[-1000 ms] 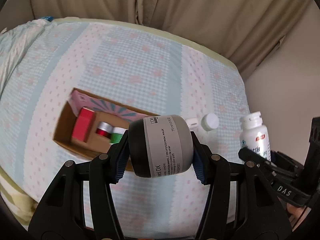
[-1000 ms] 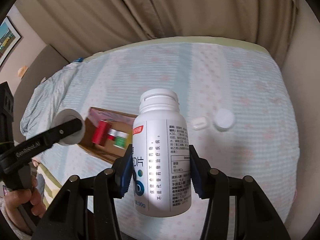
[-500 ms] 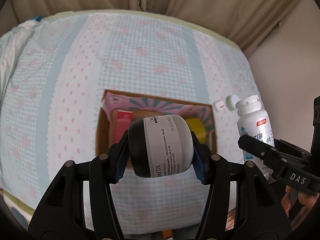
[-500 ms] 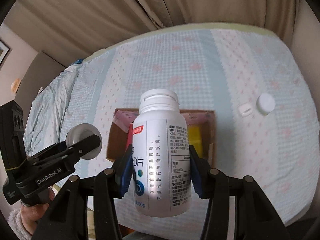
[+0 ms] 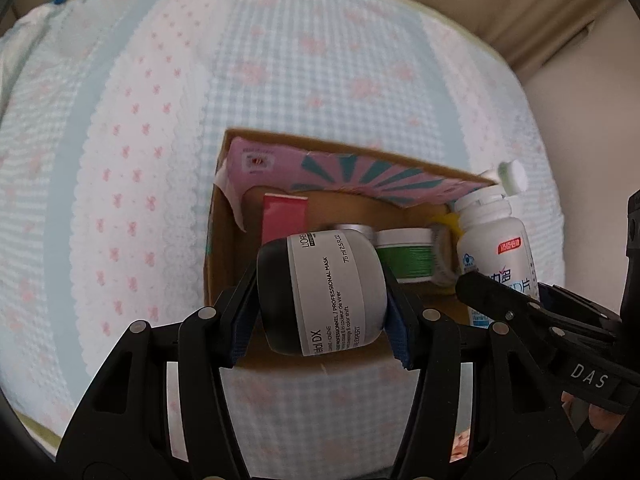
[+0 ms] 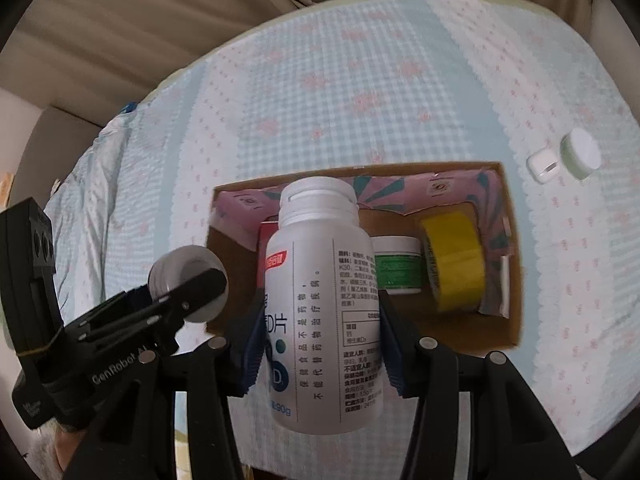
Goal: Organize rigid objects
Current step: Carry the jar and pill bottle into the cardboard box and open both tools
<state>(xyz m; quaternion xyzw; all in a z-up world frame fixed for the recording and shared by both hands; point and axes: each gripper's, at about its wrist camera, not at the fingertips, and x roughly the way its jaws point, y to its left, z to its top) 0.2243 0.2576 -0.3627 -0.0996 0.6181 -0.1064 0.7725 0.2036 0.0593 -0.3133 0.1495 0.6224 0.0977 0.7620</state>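
Tongs (image 5: 322,292) (image 6: 316,316) grip jar (image 5: 320,292) and bottle (image 6: 320,320) above box (image 6: 514,280).

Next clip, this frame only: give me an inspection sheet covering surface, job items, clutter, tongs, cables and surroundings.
Surface: bed under a pale blue and white sheet with pink dots.
Job's things: cardboard box on the sheet, lined with pink paper, holding a yellow tape roll, a green-labelled jar and a red box; grey mask jar and white pill bottle held at the box.
Clutter: round white lid and small white case on the sheet beside the box.
Tongs: left tongs shut on the mask jar; right tongs shut on the pill bottle.
Cables: nothing seen.
Surroundings: beige curtains.
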